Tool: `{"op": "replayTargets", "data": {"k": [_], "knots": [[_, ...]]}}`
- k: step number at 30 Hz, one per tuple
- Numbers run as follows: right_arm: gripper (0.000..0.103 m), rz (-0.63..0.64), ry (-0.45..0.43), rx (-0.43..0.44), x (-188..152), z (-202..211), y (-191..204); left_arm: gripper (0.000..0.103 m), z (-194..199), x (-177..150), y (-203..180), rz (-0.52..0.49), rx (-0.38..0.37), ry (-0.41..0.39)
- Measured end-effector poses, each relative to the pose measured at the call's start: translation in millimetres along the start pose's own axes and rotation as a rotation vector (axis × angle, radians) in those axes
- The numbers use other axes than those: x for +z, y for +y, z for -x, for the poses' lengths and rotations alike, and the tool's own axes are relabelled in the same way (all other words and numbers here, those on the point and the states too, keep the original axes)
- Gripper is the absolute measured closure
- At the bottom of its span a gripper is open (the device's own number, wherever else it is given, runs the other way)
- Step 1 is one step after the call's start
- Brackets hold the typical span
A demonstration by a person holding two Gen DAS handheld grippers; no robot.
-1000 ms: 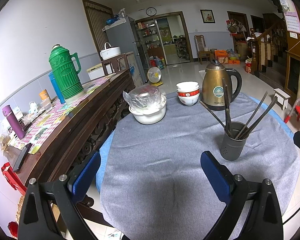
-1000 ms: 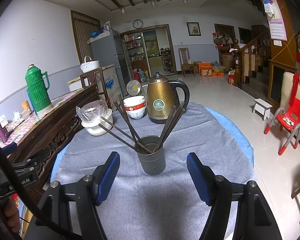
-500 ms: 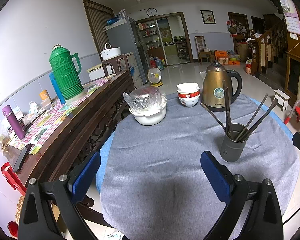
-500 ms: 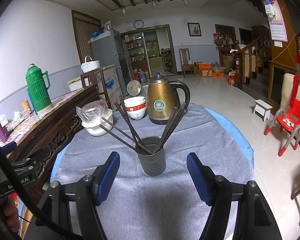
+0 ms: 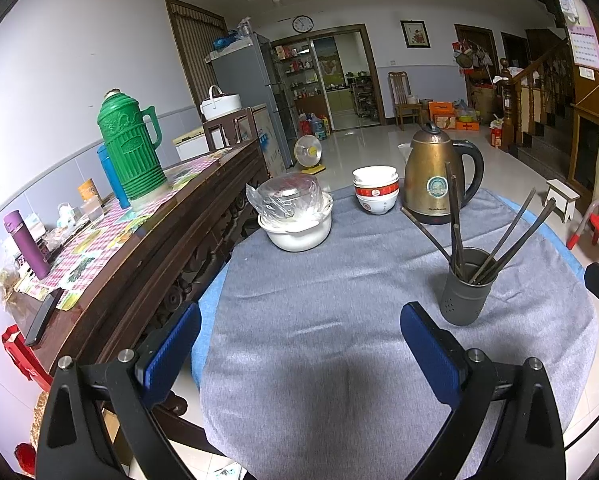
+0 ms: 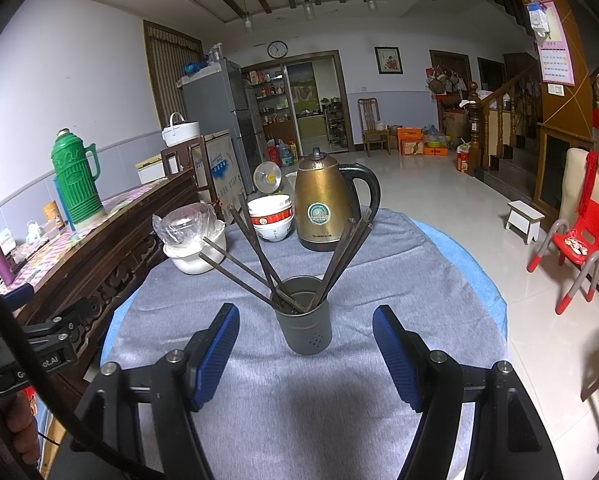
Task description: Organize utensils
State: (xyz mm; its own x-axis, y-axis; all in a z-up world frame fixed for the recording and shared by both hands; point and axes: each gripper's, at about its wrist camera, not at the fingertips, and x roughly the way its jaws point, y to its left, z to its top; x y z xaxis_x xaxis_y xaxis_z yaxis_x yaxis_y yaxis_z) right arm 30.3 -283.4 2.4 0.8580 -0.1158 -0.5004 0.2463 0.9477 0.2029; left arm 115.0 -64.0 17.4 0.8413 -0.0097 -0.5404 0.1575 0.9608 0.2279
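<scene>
While both sets of blue-padded fingers stand spread with nothing between them, I hold the right gripper (image 6: 305, 354) low over the grey cloth (image 6: 339, 420) that covers the round bench (image 6: 459, 256), pointed straight at the dark grey utensil holder (image 6: 306, 330). That holder stands upright on the cloth just beyond the fingertips, centred in the gap yet clear of both pads. It is filled with dark chopsticks (image 6: 259, 256) that fan out to either side, some leaning left toward the white pot, others leaning right toward the kettle. My left gripper (image 5: 299, 346) hovers over bare cloth nearer the bench's left edge, its fingers equally wide, and from there I see the holder (image 5: 465, 294) off to the right, just past the right fingertip. Behind the holder, a brass-coloured electric kettle (image 6: 325, 204) with a black handle sits at the far side of the bench, touching or nearly touching a stack of white bowls with a red band (image 6: 270, 216) on its left. Further left is a white pot (image 6: 193, 250) with a plastic-wrapped glass lid on top. Beyond the bench's left edge runs a dark wooden sideboard (image 5: 147, 248) carrying a green thermos (image 5: 129, 148) and a purple flask (image 5: 27, 242) on a checked cloth. At the left edge of the right view, I glimpse a hand (image 6: 19, 428) under the other rig.
</scene>
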Motion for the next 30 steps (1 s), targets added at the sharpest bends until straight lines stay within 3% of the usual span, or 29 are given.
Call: {"op": "replayTargets", "data": {"k": [30], "knots": [[0.030, 0.001, 0.002, 0.003, 0.8, -1.1, 0.5, 0.003, -2.1, -0.4, 1.5, 0.006, 0.003, 0.001]]}}
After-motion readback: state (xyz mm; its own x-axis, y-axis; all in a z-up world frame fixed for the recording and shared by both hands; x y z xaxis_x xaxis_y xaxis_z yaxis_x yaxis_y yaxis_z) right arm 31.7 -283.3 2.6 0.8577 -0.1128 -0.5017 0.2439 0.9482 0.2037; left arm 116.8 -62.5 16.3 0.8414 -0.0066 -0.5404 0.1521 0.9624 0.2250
